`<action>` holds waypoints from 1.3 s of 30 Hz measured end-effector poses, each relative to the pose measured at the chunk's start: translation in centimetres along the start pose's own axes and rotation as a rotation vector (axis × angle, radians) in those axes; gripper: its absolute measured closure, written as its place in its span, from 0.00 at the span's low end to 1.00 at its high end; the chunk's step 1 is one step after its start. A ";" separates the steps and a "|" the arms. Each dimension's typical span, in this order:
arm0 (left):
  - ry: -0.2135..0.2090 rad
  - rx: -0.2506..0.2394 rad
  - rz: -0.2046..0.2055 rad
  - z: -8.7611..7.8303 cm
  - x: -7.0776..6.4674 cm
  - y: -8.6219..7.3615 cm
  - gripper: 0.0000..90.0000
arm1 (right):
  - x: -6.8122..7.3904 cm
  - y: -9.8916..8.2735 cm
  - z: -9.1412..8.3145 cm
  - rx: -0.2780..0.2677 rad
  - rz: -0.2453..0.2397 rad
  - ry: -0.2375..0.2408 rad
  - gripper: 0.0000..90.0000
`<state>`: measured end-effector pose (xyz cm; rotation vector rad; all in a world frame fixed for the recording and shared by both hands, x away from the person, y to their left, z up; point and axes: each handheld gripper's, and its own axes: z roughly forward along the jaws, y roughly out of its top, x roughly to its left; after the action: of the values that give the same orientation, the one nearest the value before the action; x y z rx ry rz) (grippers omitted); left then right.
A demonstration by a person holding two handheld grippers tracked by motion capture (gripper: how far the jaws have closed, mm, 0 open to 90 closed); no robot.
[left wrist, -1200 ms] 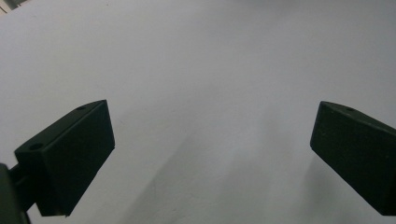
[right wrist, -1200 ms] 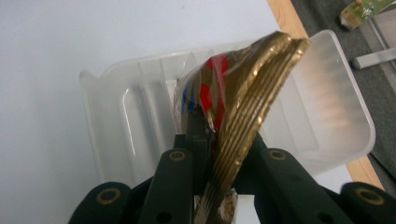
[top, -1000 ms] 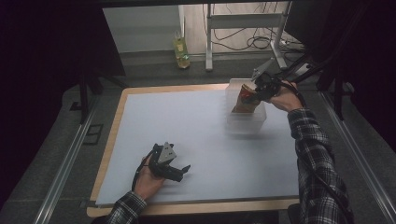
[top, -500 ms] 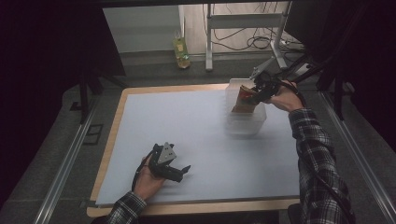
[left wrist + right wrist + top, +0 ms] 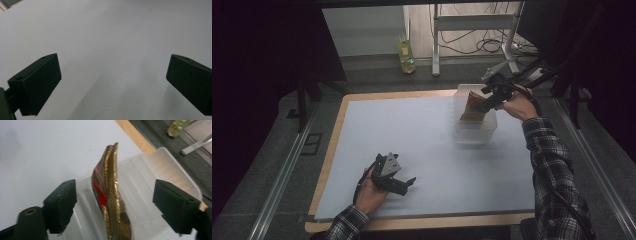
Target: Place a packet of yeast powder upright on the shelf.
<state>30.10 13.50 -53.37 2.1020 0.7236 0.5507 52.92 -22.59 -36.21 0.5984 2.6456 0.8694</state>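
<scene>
Gold packet point(image 5: 112, 195) stands in the far-right bin point(image 5: 172, 172) because the right gripper point(image 5: 112, 207), just opening, lets it go.

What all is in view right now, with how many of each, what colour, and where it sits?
Snack packet: one, gold with red, standing on edge in the bin, between the right gripper's jaws but untouched.
Plastic bin: one, clear, far right part of the mat.
Mat: one, white, covering the tabletop.
Table: one, light wood edge showing around the mat.
Bottle: one, yellowish, on the floor beyond the table.
Cables: several, dark, on the floor near the white frame legs.
Left gripper: one, black, open, resting low over the near left of the mat.
Right gripper: one, black, over the bin; its jaws have just been opening.
Sleeves: two, plaid.
</scene>
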 end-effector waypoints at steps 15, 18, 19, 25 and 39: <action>-0.011 0.007 0.015 0.1 -0.2 0.1 0.00 | 0.8 0.1 -2.3 -0.075 0.038 -0.002 0.11; -0.013 0.010 0.018 0.1 -0.3 0.1 0.00 | 0.9 -0.1 -2.6 -0.091 0.059 -0.005 0.10; -0.014 0.010 0.019 0.2 -0.3 0.1 0.00 | 1.0 -0.2 -2.6 -0.098 0.067 0.007 0.09; -0.012 0.010 0.018 0.1 -0.3 0.1 0.00 | 1.4 -0.7 -2.7 -0.109 0.074 0.008 0.06; -0.006 0.009 0.023 0.1 -0.3 0.1 0.00 | 2.3 -1.6 -3.6 -0.142 0.084 -0.002 0.02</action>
<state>29.97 13.26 -53.37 2.1222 0.7007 0.5544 49.02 -24.42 -34.70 0.6768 2.5458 1.0698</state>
